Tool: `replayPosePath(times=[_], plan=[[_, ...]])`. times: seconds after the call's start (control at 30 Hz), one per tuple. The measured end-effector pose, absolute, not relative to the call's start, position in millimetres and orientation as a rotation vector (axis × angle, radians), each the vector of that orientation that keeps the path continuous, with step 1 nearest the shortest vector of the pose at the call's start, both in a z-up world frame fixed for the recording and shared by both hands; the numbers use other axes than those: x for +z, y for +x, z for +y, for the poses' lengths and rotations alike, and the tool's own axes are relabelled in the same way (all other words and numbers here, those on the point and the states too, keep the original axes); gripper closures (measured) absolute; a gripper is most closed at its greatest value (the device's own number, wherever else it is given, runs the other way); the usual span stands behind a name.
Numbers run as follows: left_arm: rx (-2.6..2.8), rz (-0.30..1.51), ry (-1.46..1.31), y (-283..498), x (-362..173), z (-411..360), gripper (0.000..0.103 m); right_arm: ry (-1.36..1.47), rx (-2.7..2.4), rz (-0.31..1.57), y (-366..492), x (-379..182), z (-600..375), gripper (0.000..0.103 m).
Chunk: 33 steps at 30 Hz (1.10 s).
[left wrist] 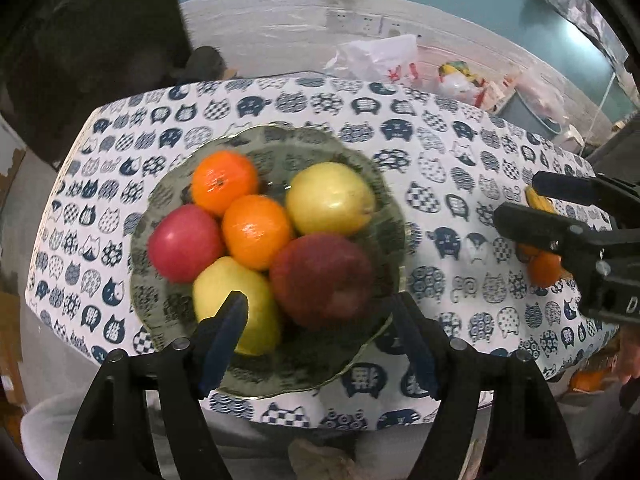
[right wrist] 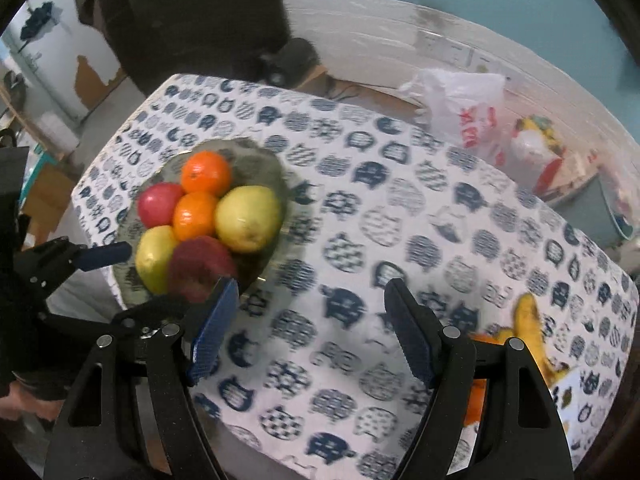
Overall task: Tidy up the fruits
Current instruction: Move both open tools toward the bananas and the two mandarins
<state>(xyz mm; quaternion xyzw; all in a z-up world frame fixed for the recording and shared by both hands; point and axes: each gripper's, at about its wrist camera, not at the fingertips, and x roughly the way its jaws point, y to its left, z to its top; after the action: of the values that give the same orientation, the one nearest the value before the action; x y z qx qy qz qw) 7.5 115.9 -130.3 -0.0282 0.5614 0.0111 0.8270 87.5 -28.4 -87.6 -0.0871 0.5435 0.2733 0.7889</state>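
Fruit on the plate: we see two oranges (left wrist: 224,182), two red apples (left wrist: 322,278) and two yellow-green fruits (left wrist: 330,198) piled on the green plate (left wrist: 384,236), which sits toward the left end of the cat-print surface (left wrist: 460,152).
Fruit still loose: a banana (right wrist: 530,322) and at least one loose orange (left wrist: 544,268) lie on the surface at the right end, well apart from the plate.
Key relation: the loose fruit lies just to the right of our right gripper (right wrist: 312,332) and far from the left one, so we judge the right hand is the nearer; the banana's long axis runs roughly along that gripper's fingers.
Left gripper (left wrist: 320,320): jaws spread wide, holding nothing, hovering over the plate's near rim.
Right gripper: jaws also wide apart and empty, over bare cloth between plate and banana.
Next move, as we judge it: swing right, straddle the banana or orange.
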Motion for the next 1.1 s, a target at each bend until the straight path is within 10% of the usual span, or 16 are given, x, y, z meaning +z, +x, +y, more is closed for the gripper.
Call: replayPosePath(times=[1.1], plan=[[-0.184,1.256,0.110,47,-161,-11,0.023,-0.152,0.300,1.388,82,-164,-178,0.031]])
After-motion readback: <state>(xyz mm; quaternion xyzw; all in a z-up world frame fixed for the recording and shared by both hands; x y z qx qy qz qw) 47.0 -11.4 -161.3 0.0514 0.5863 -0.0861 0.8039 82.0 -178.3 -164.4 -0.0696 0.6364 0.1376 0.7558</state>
